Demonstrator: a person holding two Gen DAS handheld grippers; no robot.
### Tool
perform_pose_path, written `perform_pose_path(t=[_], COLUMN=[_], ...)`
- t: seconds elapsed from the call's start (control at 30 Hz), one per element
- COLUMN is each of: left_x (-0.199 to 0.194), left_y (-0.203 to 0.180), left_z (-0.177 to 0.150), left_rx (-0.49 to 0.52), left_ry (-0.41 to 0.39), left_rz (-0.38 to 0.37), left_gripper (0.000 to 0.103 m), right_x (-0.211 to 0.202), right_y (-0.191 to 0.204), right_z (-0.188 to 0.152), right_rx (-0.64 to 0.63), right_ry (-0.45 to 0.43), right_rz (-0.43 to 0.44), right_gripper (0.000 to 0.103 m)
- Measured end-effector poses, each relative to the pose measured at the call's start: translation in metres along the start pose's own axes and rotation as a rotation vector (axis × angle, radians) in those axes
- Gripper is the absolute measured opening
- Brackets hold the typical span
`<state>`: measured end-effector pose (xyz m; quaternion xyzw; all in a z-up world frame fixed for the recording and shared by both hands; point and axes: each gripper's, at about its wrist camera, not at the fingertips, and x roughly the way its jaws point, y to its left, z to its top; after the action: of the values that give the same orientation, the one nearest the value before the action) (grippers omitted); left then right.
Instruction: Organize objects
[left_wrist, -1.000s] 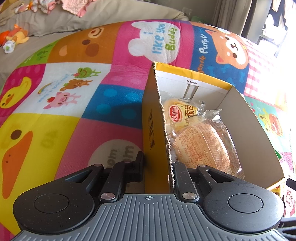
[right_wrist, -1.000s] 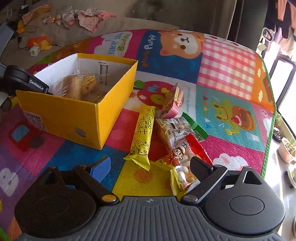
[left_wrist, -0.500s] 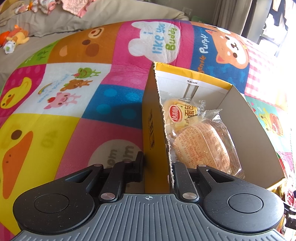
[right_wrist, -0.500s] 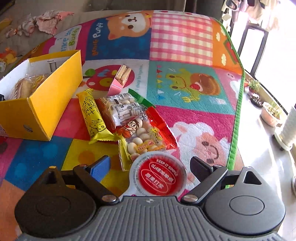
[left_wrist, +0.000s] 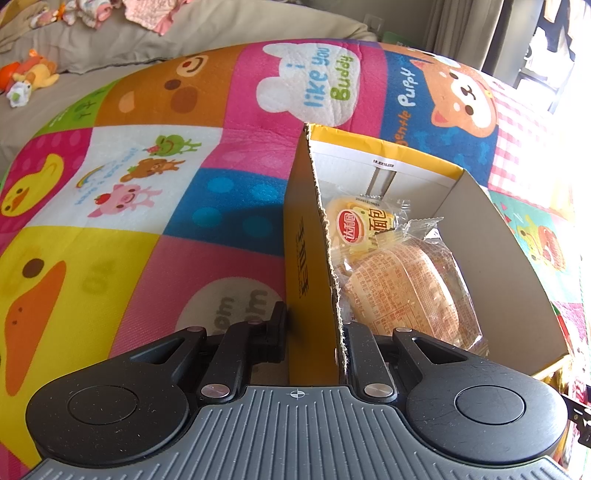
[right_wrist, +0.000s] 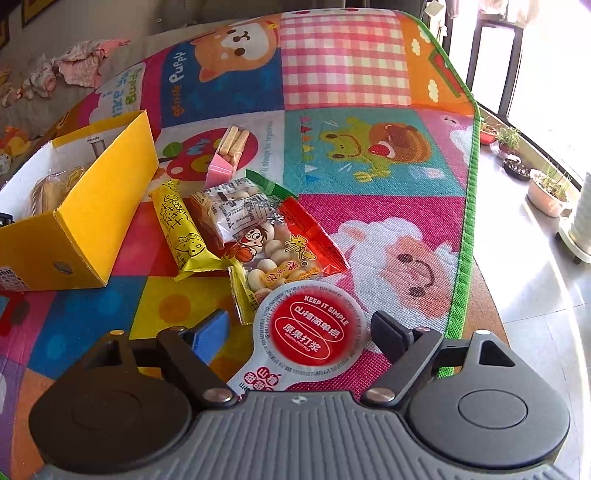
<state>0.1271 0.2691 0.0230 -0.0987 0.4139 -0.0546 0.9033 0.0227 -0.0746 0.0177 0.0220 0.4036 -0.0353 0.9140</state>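
Bright cartoon patchwork covers the play mat (right_wrist: 369, 206) on which everything is laid, with daylight at the right. The yellow box (left_wrist: 314, 295) is pinned by its near-left wall between the closed pads of the left tool (left_wrist: 314, 332), bread packs (left_wrist: 399, 280) already inside. At the near edge of the loose snacks, the round red-lidded cup (right_wrist: 314, 332) sits between the closing pads of the right tool (right_wrist: 299, 328), which are not yet pressing on it (a gap shows on each side). A good grip would be taken squarely across the cup's widest part, under the foil rim, so that the overlapped snack bag (right_wrist: 280, 254) is not dragged along. Both tools are pitched downward toward the mat.
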Motion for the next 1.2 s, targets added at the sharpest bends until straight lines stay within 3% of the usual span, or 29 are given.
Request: perform_pose_path(t=[0.03, 0.07, 0.2, 0.47, 0.8, 0.9, 1.1, 1.17, 1.2], left_x=[0.0, 0.0, -0.001, 0.0, 0.0, 0.0, 0.0, 0.0, 0.0], left_y=[0.0, -0.001, -0.003, -0.002, -0.001, -0.001, 0.0, 0.0, 0.0], left_z=[0.0, 0.0, 0.001, 0.001, 0.0, 0.0, 0.001, 0.0, 0.0], left_rx=[-0.001, 0.0, 0.019, 0.013, 0.01, 0.013, 0.012, 0.014, 0.015], left_ry=[0.0, 0.002, 0.008, 0.003, -0.003, -0.003, -0.001, -0.001, -0.002], left_rz=[0.002, 0.005, 0.01, 0.004, 0.0, -0.004, -0.01, -0.01, -0.011], left_gripper=[0.016, 0.016, 0.015, 0.015, 0.015, 0.016, 0.016, 0.016, 0.016], right_x=[-0.002, -0.004, -0.015, -0.067, -0.136, -0.133, -0.099, -0.089, -0.086], right_y=[0.001, 0.001, 0.005, 0.026, 0.061, 0.083, 0.13, 0.14, 0.143], right_z=[0.0, 0.001, 0.006, 0.025, 0.093, 0.107, 0.127, 0.136, 0.141], right_rx=[-0.009, -0.017, -0.036, -0.174, -0.318, -0.384, -0.457, -0.469, -0.456], right_ry=[0.0, 0.005, 0.034, 0.005, -0.303, -0.394, -0.413, -0.421, -0.409], right_rz=[0.003, 0.01, 0.089, 0.218, 0.268, 0.241, 0.264, 0.262, 0.271], right_gripper=[0.063, 0.062, 0.062, 0.062, 0.062, 0.062, 0.062, 0.067, 0.076])
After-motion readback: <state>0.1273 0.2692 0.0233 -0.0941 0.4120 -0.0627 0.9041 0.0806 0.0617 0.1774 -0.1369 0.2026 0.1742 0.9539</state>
